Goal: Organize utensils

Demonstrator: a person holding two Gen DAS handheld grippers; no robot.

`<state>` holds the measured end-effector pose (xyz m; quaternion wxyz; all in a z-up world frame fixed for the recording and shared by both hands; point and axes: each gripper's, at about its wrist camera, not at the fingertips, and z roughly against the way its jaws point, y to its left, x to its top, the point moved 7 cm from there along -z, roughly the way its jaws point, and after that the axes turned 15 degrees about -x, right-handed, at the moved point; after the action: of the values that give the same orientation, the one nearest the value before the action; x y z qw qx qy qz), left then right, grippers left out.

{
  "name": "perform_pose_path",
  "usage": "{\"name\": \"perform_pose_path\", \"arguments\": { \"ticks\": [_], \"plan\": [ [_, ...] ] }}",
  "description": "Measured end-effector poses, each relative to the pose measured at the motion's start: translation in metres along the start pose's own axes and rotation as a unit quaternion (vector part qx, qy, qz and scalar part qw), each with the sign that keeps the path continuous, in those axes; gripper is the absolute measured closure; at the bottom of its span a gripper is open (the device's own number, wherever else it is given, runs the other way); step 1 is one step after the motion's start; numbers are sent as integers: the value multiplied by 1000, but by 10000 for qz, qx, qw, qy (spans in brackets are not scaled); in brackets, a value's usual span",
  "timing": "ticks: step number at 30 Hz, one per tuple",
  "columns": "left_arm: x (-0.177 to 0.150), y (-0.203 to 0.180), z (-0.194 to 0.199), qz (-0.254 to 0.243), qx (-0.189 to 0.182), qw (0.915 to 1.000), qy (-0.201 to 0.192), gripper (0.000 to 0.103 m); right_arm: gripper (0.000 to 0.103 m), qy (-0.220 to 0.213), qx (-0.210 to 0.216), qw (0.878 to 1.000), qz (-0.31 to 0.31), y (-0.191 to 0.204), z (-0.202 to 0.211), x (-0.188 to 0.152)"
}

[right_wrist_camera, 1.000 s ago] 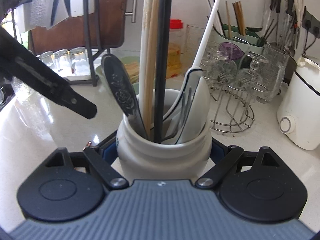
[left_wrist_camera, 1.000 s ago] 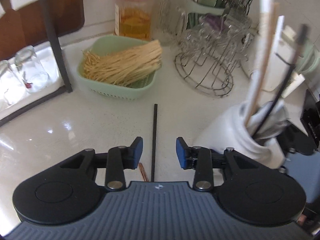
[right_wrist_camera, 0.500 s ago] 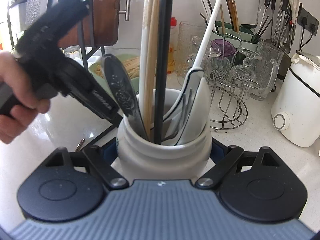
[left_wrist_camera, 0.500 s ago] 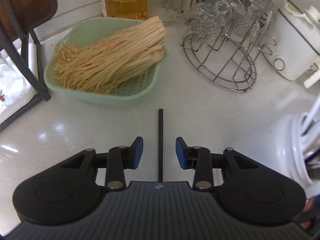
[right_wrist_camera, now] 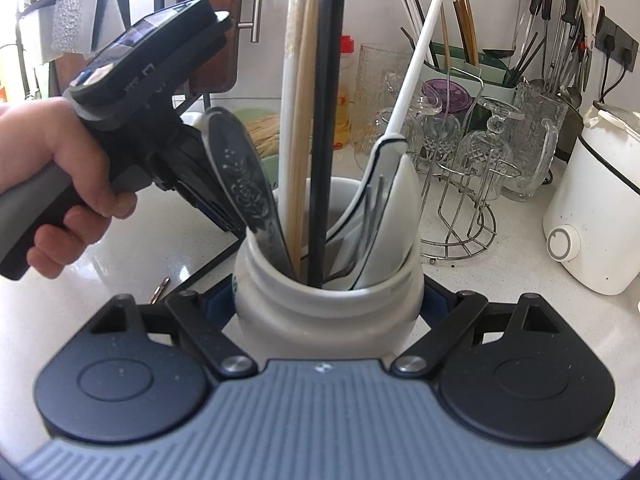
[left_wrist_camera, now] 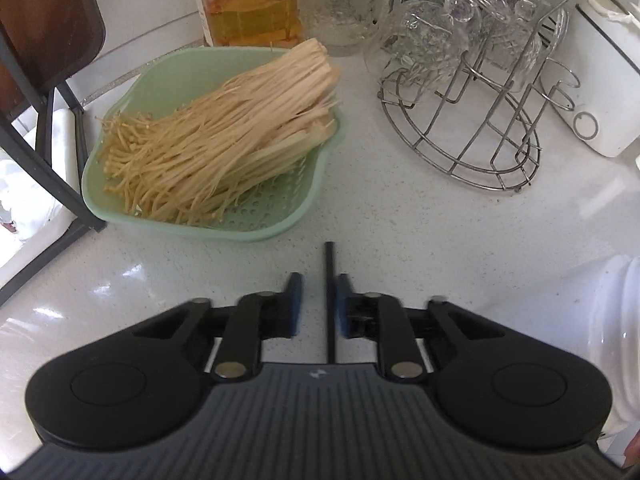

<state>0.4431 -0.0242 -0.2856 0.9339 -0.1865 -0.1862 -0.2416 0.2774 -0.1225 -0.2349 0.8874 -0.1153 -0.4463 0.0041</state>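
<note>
**Jaws narrow on a lone black chopstick as the jar is held fast**

On a white kitchen counter [left_wrist_camera: 400,232], the left gripper [left_wrist_camera: 318,304] points steeply down with a black chopstick [left_wrist_camera: 329,280] lying between its blue pads [left_wrist_camera: 295,308]. The jaws have just been closing; the right-hand pad sits against the stick, while a sliver of counter shows between the stick and the left-hand pad, so the pinch does not look finished. The chopstick runs toward 12 o'clock, its far tip stopping short of the green basket [left_wrist_camera: 280,232] of enoki mushrooms [left_wrist_camera: 224,144].

The right gripper [right_wrist_camera: 328,312] is clamped around the shoulder of the white ceramic jar [right_wrist_camera: 328,304], which already carries a metal spoon [right_wrist_camera: 240,184], pale chopsticks [right_wrist_camera: 300,120], a second black chopstick [right_wrist_camera: 326,120] and ceramic spoons [right_wrist_camera: 392,200]. The person's left hand [right_wrist_camera: 68,168] shows at 9 o'clock in the right wrist view.

The risks look plain enough. A thin stick flat on a slick counter may roll or skid out as the pads meet it, or pivot and droop if gripped off-centre. The jar is crowded; a tilted stick could catch on the upright handles. A small reddish object [right_wrist_camera: 160,288] lies on the counter at 8 o'clock of the jar, too unclear to name.
</note>
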Motion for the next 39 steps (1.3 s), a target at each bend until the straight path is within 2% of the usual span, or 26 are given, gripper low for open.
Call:
{"name": "perform_pose_path", "arguments": {
  "ticks": [1, 8, 16, 22, 28, 34, 39],
  "plan": [
    [0, 0, 0, -21, 36, 10000, 13, 97, 11, -2, 0, 10000, -3, 0, 0, 0],
    [-10, -1, 14, 84, 101, 9999, -85, 98, 11, -17, 31, 10000, 6, -1, 1, 0],
    [-20, -15, 78, 364, 50, 9964, -764, 98, 11, -56, 66, 10000, 20, 0, 1, 0],
    [-32, -28, 135, 693, -191, 9884, -1339, 98, 11, -122, 87, 9999, 20, 2, 1, 0],
    [-39, -41, 186, 802, -380, 9790, -1834, 98, 11, -148, 112, 9998, 33, 7, 2, 1],
    [-36, -54, 226, 756, -546, 9710, -2202, 98, 11, -165, 110, 9998, 38, 8, 2, 1],
    [-26, -74, 261, 536, -768, 9608, -2609, 98, 11, -163, 107, 9998, 41, 8, 2, 1]
  ]
}}
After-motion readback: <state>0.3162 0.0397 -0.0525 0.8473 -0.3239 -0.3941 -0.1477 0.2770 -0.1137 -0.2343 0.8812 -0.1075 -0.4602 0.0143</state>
